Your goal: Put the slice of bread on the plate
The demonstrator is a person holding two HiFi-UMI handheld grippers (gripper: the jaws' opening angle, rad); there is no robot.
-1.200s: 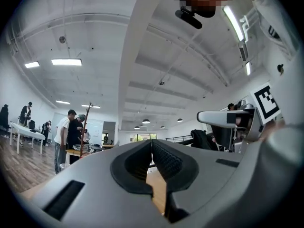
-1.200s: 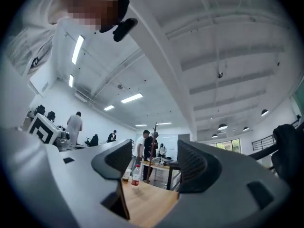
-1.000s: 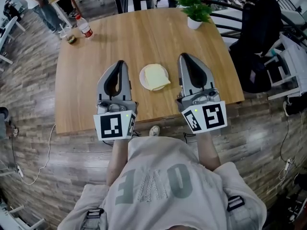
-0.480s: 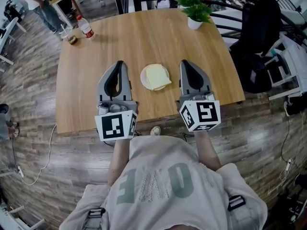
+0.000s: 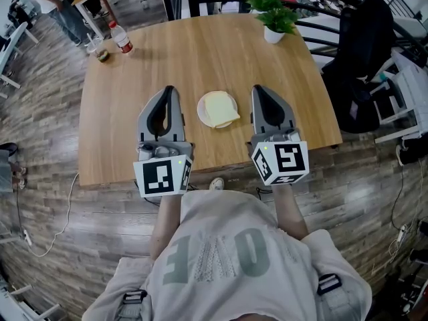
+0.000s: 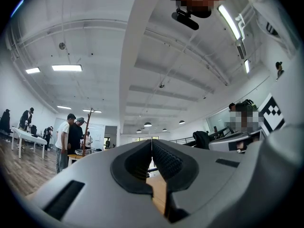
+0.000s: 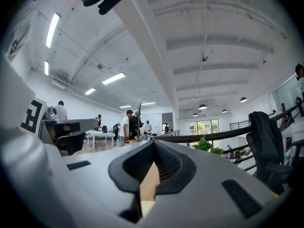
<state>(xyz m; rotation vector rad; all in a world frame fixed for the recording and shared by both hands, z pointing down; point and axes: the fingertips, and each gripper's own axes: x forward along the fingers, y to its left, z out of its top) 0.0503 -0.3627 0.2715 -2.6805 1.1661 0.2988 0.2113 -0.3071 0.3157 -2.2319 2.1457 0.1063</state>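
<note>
A pale slice of bread (image 5: 221,108) lies on a small white plate (image 5: 202,107) in the middle of the wooden table (image 5: 200,52), seen in the head view. My left gripper (image 5: 168,89) rests just left of the plate, shut with nothing between its jaws. My right gripper (image 5: 257,88) rests just right of the plate, also shut and empty. Neither touches the plate or the bread. In the left gripper view the left gripper (image 6: 152,144) points slightly up at the ceiling; in the right gripper view the right gripper (image 7: 153,145) points level across the room.
A potted plant (image 5: 274,15) stands at the table's far right corner. A bottle (image 5: 120,37) and a small jar (image 5: 101,55) stand at the far left corner. A black chair (image 5: 364,52) is right of the table. People (image 5: 57,2) stand beyond the far left.
The right gripper has dipped its rear end down and levelled out beside the plate. The left gripper, plate and bread have not moved.
</note>
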